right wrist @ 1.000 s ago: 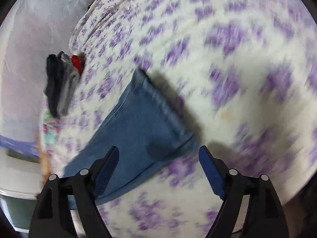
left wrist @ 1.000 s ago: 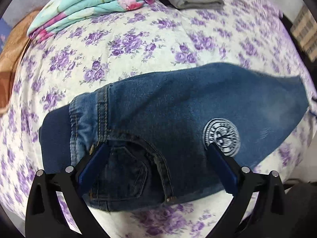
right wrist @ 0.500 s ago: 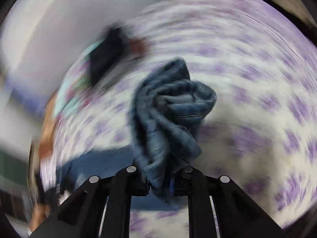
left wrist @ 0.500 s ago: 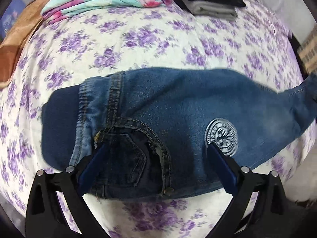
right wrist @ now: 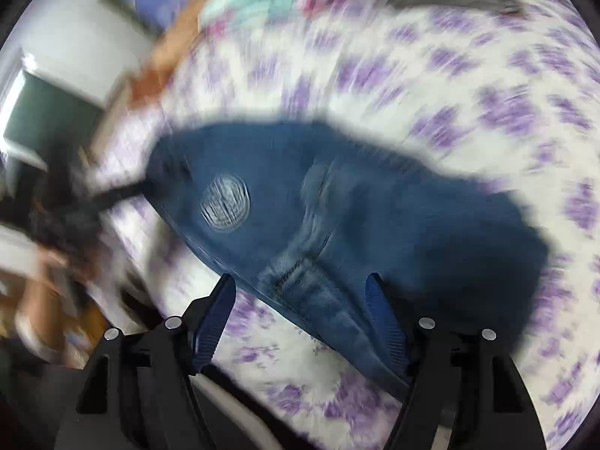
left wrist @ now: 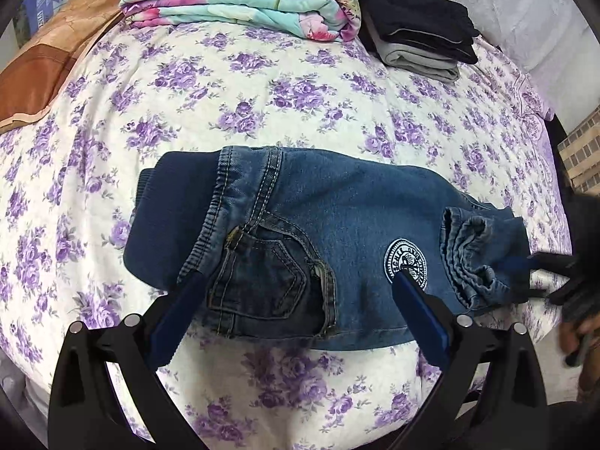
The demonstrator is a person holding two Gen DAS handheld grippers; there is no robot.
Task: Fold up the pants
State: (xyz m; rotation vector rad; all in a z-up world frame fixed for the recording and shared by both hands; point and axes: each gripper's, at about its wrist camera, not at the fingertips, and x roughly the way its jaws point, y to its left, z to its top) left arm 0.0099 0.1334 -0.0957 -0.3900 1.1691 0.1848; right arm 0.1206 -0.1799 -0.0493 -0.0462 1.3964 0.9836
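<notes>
- Left wrist view: the jeans [left wrist: 337, 232] lie across a bed [left wrist: 262, 86] covered in a purple-flowered sheet, waistband to the left of the picture. The leg ends [left wrist: 476, 258] now rest bunched on top of the thigh area, beside a round white patch [left wrist: 406, 264]; a second ago the legs stretched flat away to the right, so the lengthwise fold has just been laid over.
- Left wrist view: the left gripper [left wrist: 300, 285] hangs above the pocket region with its jaws spread, nothing pinched. The right gripper [left wrist: 555, 262] shows at the right edge, just beside the bunched hems.
- Left wrist view: the patch carries ring lettering too small to read. At the far side of the bed sit a folded floral quilt [left wrist: 240, 0] and a stack of dark and grey folded clothes [left wrist: 420, 37].
- Right wrist view (blurred by motion): the right gripper [right wrist: 300, 307] has just opened its jaws; half a second ago they pinched the gathered leg ends, and now these lie between the spread jaws, seemingly released.
- Right wrist view: the round patch [right wrist: 224, 202] is visible, its writing illegible.
- Judgement: the first fold appears done but untidy; the hems probably need smoothing before another fold.
</notes>
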